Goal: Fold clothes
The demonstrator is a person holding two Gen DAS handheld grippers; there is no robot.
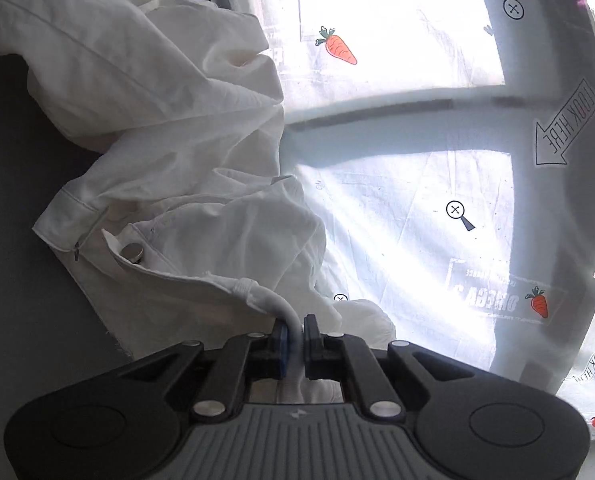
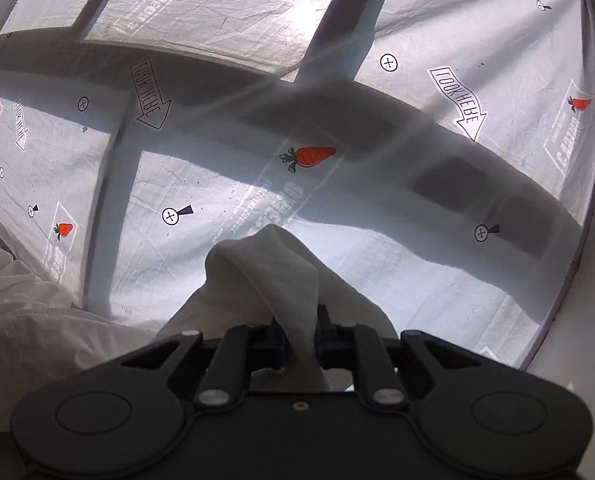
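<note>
A crumpled white garment (image 1: 169,128) with a metal button (image 1: 132,251) and a zipper lies bunched at the left in the left wrist view. My left gripper (image 1: 295,338) is shut on a belt loop or edge at its waistband. In the right wrist view my right gripper (image 2: 299,334) is shut on a fold of the same white garment (image 2: 273,276), which rises in a peak ahead of the fingers. More of the cloth (image 2: 37,320) trails off to the left.
A white sheet printed with carrots (image 2: 311,156), "LOOK HERE" arrows (image 1: 569,124) and crosshair marks covers the surface (image 2: 377,260). Window-frame shadows cross it. A dark grey area (image 1: 17,320) lies left of the garment. The sheet's edge (image 2: 577,240) runs at the right.
</note>
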